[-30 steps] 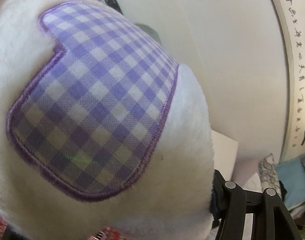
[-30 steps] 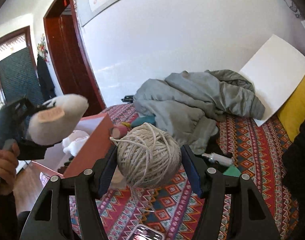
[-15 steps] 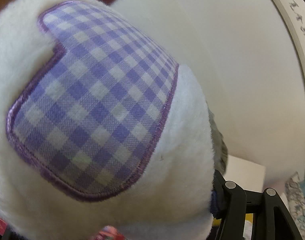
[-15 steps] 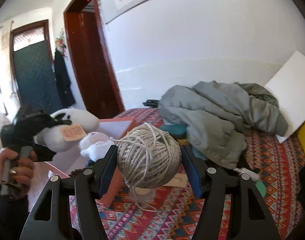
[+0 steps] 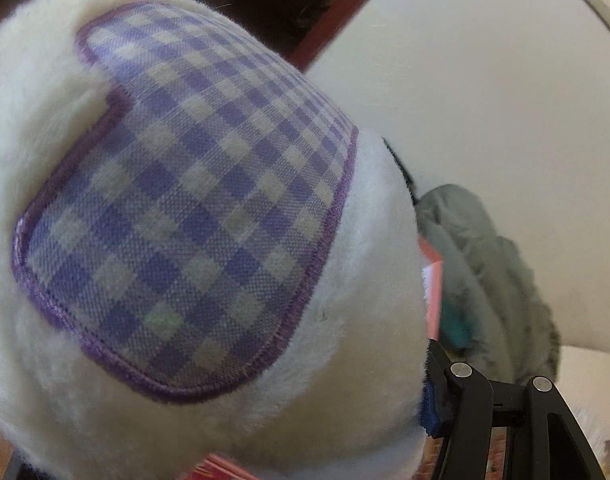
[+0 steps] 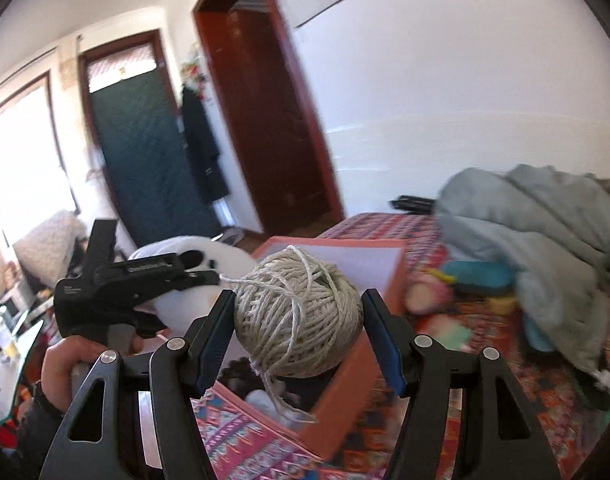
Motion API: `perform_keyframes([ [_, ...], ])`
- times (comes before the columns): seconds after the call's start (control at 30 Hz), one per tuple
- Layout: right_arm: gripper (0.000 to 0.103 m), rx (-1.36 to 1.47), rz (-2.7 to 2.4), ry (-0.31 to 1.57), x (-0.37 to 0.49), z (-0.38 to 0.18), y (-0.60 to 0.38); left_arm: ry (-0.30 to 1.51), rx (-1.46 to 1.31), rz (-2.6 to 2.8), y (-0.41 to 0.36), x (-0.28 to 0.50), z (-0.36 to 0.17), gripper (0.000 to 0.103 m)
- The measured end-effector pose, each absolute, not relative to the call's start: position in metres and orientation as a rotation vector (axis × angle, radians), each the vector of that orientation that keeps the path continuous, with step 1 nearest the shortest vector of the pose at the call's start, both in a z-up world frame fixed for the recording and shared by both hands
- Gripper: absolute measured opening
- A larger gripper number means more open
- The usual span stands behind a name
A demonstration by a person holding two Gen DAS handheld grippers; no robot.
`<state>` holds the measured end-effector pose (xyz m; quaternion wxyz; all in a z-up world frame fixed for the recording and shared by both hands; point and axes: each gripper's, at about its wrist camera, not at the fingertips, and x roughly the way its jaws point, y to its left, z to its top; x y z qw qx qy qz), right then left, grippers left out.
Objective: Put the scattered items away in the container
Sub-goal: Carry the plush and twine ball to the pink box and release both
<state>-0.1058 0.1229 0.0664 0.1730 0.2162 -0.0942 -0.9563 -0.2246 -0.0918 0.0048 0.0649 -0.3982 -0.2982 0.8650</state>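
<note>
Now right claw (image 6: 299, 334) grips beige twine ball (image 6: 299, 314), left claw (image 6: 193, 280) white plush toy (image 5: 193, 220), both over orange box (image 6: 345, 396) for dropping.

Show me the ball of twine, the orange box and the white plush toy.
ball of twine (image 6: 299, 314), right wrist view, middle of the wound string
orange box (image 6: 345, 392), right wrist view, near outer wall
white plush toy (image 5: 193, 216), left wrist view, purple checked patch

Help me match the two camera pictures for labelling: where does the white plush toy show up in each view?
Left wrist: the white plush toy, with its purple checked patch, fills the left and centre, held in the left gripper.
Right wrist: the toy sits left of centre, behind the ball of string, clamped in the left gripper.
Shared landmark: the grey jacket against the white wall.
</note>
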Motion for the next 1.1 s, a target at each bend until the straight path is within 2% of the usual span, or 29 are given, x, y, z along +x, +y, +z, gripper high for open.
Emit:
perform_keyframes([
  [0.3, 0.066, 0.687, -2.715, -0.182, -0.147, 0.037, 0.067, -0.630, -1.324, 2.795, -0.109, -0.238, -0.016, 0.071],
  [0.47, 0.066, 0.760, -2.811, -0.057, -0.148, 0.011, 0.039, -0.525, -1.407, 2.831, -0.103, -0.249, -0.026, 0.071],
  [0.67, 0.066, 0.809, -2.845, 0.074, -0.157, -0.010, 0.016, -0.380, -1.413, 2.900, -0.130, -0.242, -0.048, 0.078],
  [0.8, 0.067, 0.859, -2.880, 0.058, -0.158, -0.016, 0.024, -0.304, -1.444, 2.914, -0.131, -0.240, -0.048, 0.083],
  [0.9, 0.072, 0.954, -2.900, 0.000, -0.167, -0.023, 0.037, -0.253, -1.416, 2.941, -0.128, -0.235, -0.045, 0.085],
  [0.97, 0.088, 0.933, -2.944, -0.002, -0.164, -0.022, 0.041, -0.205, -1.374, 2.976, -0.121, -0.231, -0.038, 0.087],
  [1.03, 0.093, 0.877, -2.989, 0.020, -0.159, -0.017, 0.042, -0.117, -1.274, 3.050, -0.115, -0.222, -0.026, 0.088],
  [1.1, 0.094, 0.823, -3.006, 0.037, -0.154, -0.010, 0.040, -0.026, -1.137, 3.132, -0.108, -0.210, -0.012, 0.097],
])
